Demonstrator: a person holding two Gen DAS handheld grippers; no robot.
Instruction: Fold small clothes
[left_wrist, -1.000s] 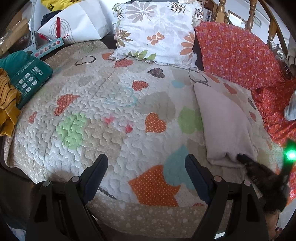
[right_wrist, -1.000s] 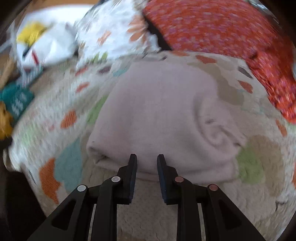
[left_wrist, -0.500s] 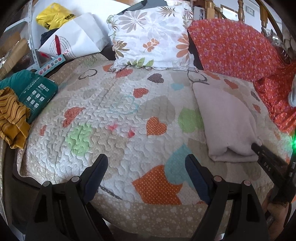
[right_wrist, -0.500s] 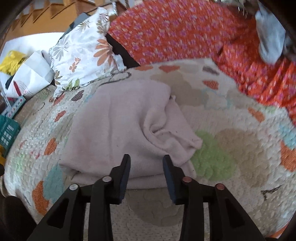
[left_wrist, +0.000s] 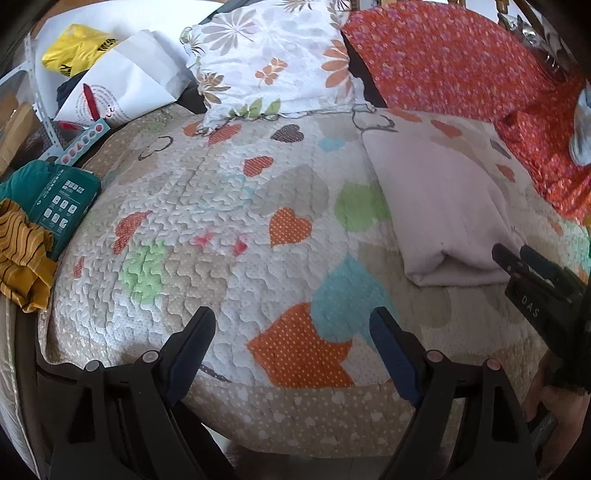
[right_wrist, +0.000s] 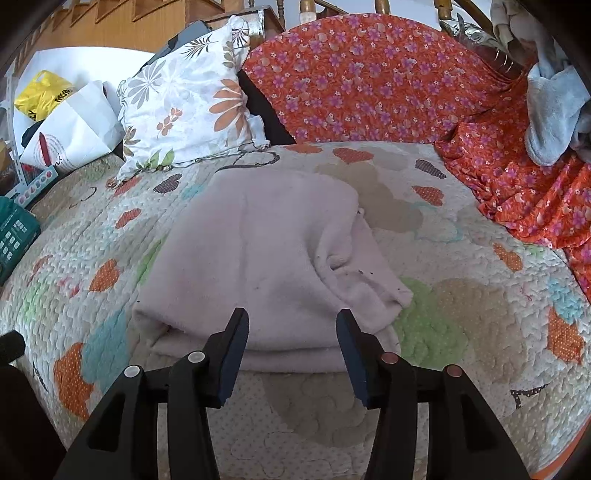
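Our right gripper (right_wrist: 291, 325) is spreading its fingers (right_wrist: 236, 332). The folded pale pink cloth (right_wrist: 266, 258) lies on the heart quilt (right_wrist: 461, 332) of the bed, just past those fingers, and they do not pinch it. Our left gripper (left_wrist: 291, 328) has its fingers (left_wrist: 384, 332) spread wide over bare quilt, with nothing between them. The cloth lies off to their right side.

Pale pink fleece garment (right_wrist: 266, 258), folded in layers, lying flat on quilt (right_wrist: 461, 314)
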